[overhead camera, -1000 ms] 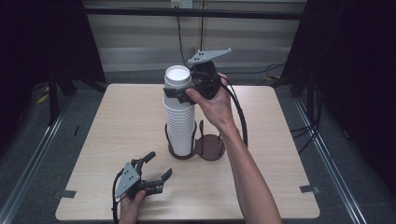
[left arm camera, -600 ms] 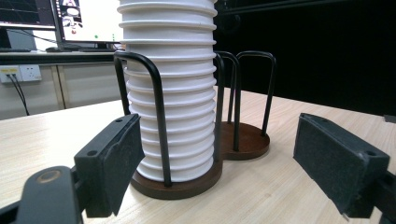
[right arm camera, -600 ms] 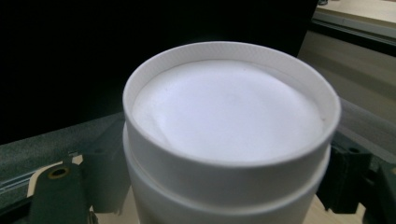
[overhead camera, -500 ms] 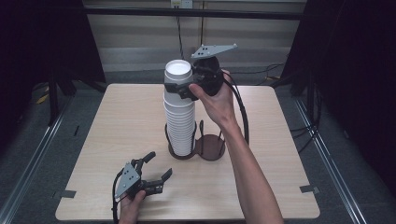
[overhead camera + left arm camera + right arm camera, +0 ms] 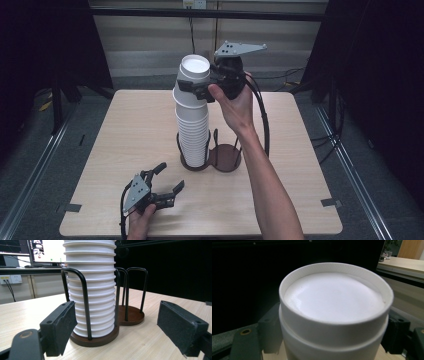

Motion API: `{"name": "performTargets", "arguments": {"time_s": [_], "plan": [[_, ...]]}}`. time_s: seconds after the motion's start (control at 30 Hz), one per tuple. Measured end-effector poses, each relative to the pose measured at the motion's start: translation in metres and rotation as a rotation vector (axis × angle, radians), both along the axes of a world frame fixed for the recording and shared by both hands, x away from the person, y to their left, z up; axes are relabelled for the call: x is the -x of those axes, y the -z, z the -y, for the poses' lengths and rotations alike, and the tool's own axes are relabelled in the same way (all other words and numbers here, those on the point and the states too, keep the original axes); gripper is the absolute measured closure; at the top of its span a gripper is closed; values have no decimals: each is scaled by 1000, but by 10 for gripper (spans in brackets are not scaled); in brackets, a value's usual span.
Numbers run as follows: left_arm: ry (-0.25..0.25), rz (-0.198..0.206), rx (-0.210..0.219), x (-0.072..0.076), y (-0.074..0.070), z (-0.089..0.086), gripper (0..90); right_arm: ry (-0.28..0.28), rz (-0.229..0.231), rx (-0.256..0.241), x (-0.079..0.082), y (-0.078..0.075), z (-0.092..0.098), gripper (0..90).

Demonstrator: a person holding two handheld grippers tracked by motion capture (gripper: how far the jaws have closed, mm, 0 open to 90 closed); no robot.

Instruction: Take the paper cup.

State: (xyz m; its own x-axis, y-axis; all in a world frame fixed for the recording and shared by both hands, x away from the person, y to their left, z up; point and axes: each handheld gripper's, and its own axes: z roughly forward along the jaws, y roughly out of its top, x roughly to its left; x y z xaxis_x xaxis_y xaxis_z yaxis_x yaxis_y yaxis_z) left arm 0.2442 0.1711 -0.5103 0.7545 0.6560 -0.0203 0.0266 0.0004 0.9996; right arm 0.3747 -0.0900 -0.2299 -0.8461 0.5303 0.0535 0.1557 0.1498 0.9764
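Right gripper (image 5: pixel 196 89) clamps the top white upside-down paper cup (image 5: pixel 194 72) above the tall stack (image 5: pixel 192 132), while left gripper (image 5: pixel 167 182) rests spread apart on the wooden table (image 5: pixel 300 165).

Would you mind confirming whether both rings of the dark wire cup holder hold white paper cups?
No: the tall stack of white paper cups fills one ring of the dark wire cup holder, while the ring beside it stands empty.
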Motion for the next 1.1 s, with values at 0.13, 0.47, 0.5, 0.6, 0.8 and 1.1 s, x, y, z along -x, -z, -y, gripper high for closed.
{"name": "performTargets", "arguments": {"time_s": [0.13, 0.47, 0.5, 0.6, 0.8, 1.1], "plan": [[0, 0, 0, 0, 0, 0, 156, -1, 8, -17, 1, -1, 1, 207], [0, 0, 0, 0, 0, 0, 156, 4, 44, -74, 5, -7, 3, 211], [0, 0, 0, 0, 0, 0, 156, 4, 45, -76, 6, -7, 3, 211], [0, 0, 0, 0, 0, 0, 156, 0, 48, -69, 6, -8, 4, 211], [0, 0, 0, 0, 0, 0, 156, 5, 62, -93, 10, -12, 6, 212], [-3, 0, -1, 0, 0, 0, 156, 12, 74, -121, 12, -18, 11, 212]]}}
